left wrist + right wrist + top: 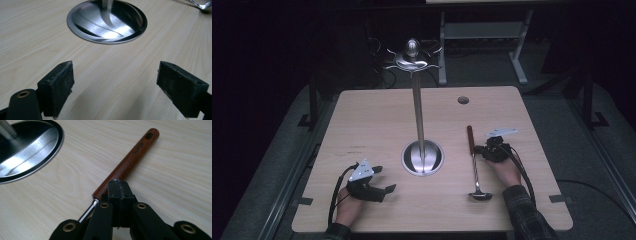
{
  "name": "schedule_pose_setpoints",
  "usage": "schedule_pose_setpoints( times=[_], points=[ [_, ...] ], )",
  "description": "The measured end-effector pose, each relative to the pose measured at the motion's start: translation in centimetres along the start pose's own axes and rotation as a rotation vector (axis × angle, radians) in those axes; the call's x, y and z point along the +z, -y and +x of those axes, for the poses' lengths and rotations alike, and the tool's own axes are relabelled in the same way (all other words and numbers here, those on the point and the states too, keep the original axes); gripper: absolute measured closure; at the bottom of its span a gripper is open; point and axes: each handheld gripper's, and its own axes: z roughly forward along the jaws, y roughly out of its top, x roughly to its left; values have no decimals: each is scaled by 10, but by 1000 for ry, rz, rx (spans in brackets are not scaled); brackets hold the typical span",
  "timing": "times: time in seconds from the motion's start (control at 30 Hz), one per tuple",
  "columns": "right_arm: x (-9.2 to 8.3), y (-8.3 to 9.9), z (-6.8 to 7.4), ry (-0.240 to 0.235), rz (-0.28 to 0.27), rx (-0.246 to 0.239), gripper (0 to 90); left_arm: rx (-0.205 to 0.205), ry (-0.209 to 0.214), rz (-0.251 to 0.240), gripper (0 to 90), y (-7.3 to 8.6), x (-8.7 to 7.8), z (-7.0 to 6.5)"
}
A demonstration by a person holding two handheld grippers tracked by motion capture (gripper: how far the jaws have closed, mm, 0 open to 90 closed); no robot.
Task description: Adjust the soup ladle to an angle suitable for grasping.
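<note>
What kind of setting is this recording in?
Probably a lab or workshop test bench: a bare wooden table in a dark room, another metal-framed bench behind it, and cables on the floor.

One ladle [474, 165], one utensil stand [418, 110] — hooks roughly six, dim — two grippers.

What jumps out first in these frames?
The tall steel stand in the table's middle, hooks fanned out at its top and a round shiny base. To its right a ladle lies flat, its brown wooden handle pointing away from the person. The right gripper sits shut against that handle; the left gripper rests open on bare wood near the base.
</note>
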Motion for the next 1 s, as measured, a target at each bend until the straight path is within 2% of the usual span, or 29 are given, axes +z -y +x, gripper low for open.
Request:
schedule_pose_setpoints(
  times=[0.3,0.53,1.0],
  points=[
    [3,-2,9,-33,10,-18,897,0,2,1,142,0,0,0],
    [8,-5,20,-59,24,-62,897,3,3,1,142,0,0,0],
    [10,-9,31,-105,42,-97,897,6,3,2,142,0,1,0]
  ],
)
